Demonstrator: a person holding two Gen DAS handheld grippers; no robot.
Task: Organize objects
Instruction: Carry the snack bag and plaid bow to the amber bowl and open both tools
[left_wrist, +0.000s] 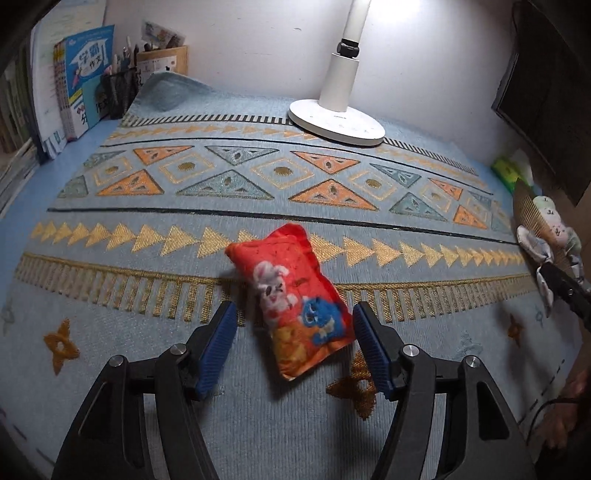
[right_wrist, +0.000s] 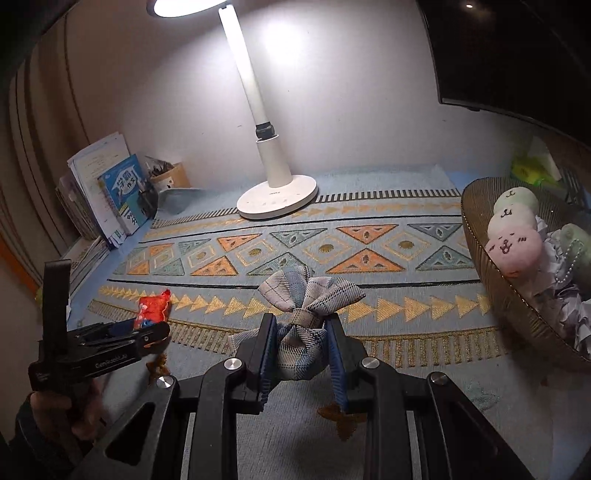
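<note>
Left gripper (left_wrist: 295, 347): jaws wide apart around the red pouch (left_wrist: 291, 299) lying on the mat (left_wrist: 147, 387); we centre it before squeezing.
Right gripper (right_wrist: 301, 354): we hold the plaid bow (right_wrist: 308, 299) clamped; the basket (right_wrist: 480, 266) sits near, right.

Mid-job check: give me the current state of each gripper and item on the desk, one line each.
left gripper: open, fingers either side of the pouch
red pouch: lying flat on the mat, unheld
right gripper: shut on the plaid bow
plaid bow: held, outside the basket
basket: holds plush toys
desk lamp: on, upright
</note>
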